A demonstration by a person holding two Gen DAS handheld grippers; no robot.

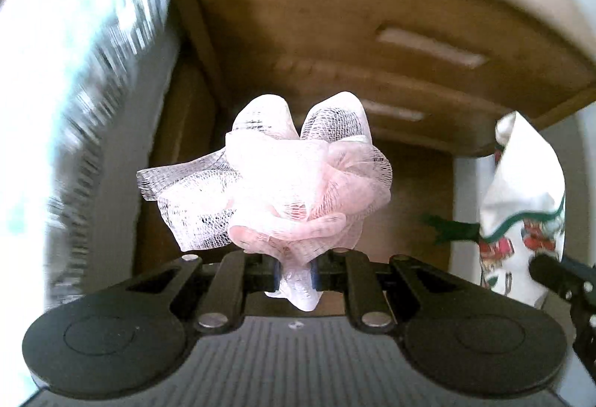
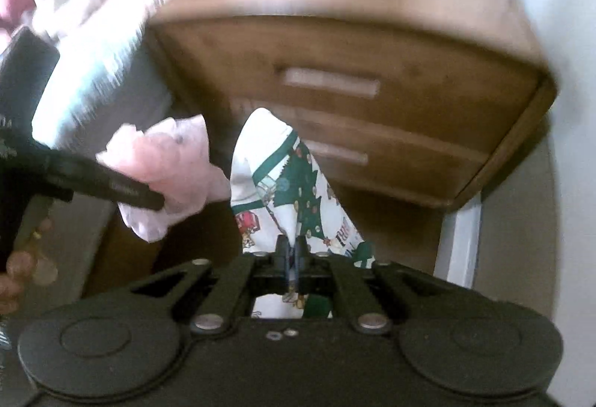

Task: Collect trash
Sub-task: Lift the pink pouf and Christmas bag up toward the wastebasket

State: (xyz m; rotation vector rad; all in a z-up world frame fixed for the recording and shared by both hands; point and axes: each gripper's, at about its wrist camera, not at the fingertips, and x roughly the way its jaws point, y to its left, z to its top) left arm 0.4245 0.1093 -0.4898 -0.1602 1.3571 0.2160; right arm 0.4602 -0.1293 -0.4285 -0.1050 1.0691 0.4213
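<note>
The left gripper [image 1: 294,274] clamps a pink mesh puff [image 1: 275,176]; the right gripper [image 2: 293,263] pinches a Christmas-print napkin [image 2: 294,183]. Both hang side by side, apart, before the wooden nightstand [image 2: 372,116] and its two drawers.

Both wrist cams sit low and close, facing the brown wooden two-drawer nightstand [image 1: 372,34] [image 2: 354,101]; both views share it.

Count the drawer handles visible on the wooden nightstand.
2. The upper pale bar handle sits on the top drawer of the brown wooden nightstand; the lower pale bar handle is on the drawer beneath, its left end hidden behind the Christmas-print paper napkin.
</note>
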